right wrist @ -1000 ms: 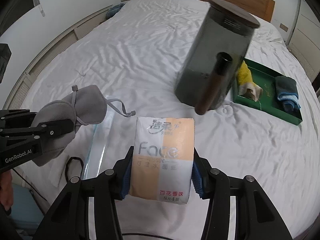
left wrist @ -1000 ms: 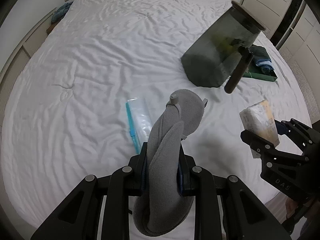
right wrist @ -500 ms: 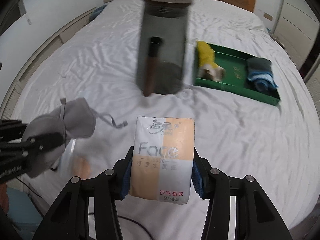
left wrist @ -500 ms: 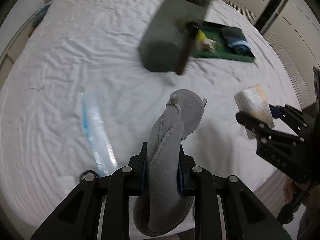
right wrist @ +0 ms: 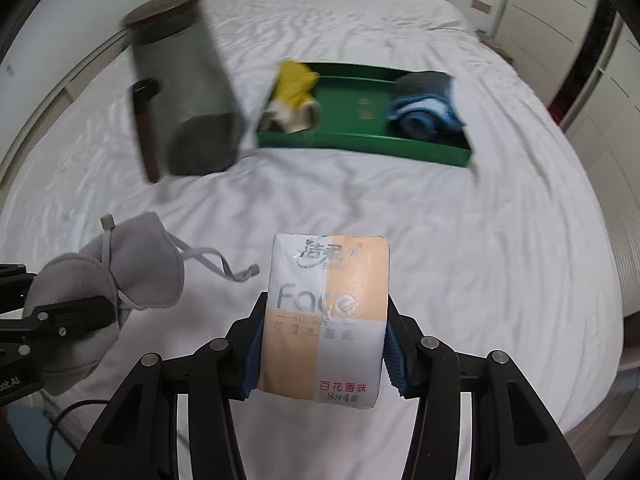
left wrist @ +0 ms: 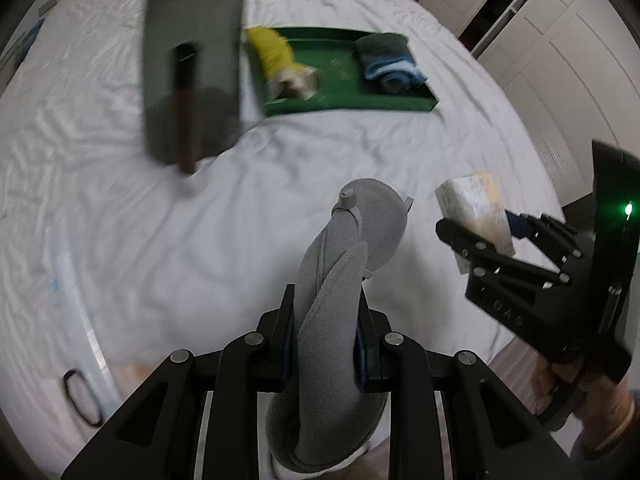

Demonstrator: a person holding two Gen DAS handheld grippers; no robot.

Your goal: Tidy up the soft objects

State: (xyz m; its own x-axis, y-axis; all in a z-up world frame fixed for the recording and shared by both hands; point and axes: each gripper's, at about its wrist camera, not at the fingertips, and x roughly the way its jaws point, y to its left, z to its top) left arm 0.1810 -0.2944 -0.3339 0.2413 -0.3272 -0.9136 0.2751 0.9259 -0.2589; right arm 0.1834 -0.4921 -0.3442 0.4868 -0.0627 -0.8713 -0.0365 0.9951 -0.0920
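Both grippers have swung across the bed since a second ago: the green tray, then off at the right edge behind the dark container, now lies nearly straight ahead, and the clear zip bag has slid away to the blurred left rim of the left wrist view.

Farthest left on the white bed a small black loop rests on the sheet. Next comes the tall dark container with its brown stick-like handle, smeared by motion blur. Just beside it sits the green tray — a yellow cloth bundle fills its left end, a rolled dark and blue towel its right end, and the middle floor is bare.

The left gripper is clamped on the grey eye mask, the soft fabric pinched narrow between the pads and rising above them, its strap and toggle at the top; the mask hangs over the sheet, not touching it. In the right wrist view its loose cord trails toward the tissue pack.

The right gripper grips the tissue pack by its two sides, upright, orange and white with "Face" printed across it — held above the bed near its front edge, well apart from the tray. At the far right of the left wrist view a hand holds that gripper's body.
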